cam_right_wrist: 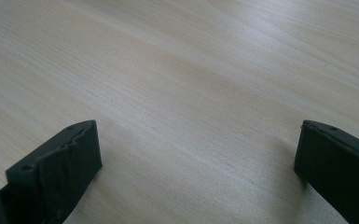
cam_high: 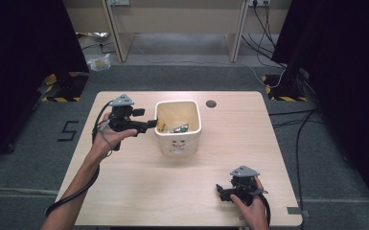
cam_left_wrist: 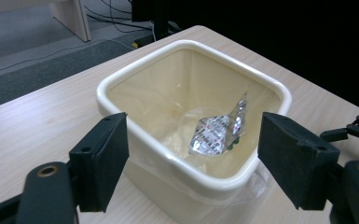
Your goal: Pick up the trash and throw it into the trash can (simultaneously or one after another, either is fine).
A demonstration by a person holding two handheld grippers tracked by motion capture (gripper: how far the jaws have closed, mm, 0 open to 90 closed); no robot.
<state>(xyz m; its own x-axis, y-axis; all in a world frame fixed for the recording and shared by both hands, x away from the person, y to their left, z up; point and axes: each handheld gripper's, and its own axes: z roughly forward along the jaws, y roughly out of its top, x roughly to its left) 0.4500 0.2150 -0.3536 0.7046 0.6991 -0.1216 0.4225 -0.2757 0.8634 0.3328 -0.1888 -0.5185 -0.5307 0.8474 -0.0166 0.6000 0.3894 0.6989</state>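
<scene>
Where the pale wood table (cam_high: 139, 191) carries its one container, near the middle and slightly toward the far edge: cream square bin (cam_high: 178, 127), clear liner inside, with a crumpled silver wrapper (cam_left_wrist: 217, 133) lying on the bottom. Just beside the bin's left wall, left gripper (cam_high: 149, 124) held above the tabletop by the left hand (cam_high: 106, 139), jaws spread wide and empty, framing the bin's near corner in the left gripper view. Well apart, at the near right corner, right gripper (cam_high: 219, 190) low over bare wood, jaws likewise parted with nothing between. Small dark round hole (cam_high: 211, 103) near the far edge. Beyond, grey carpet (cam_high: 182, 76), black curtains at both sides, cables (cam_high: 268, 28) trailing, wooden desk legs (cam_high: 117, 33) at the back.
</scene>
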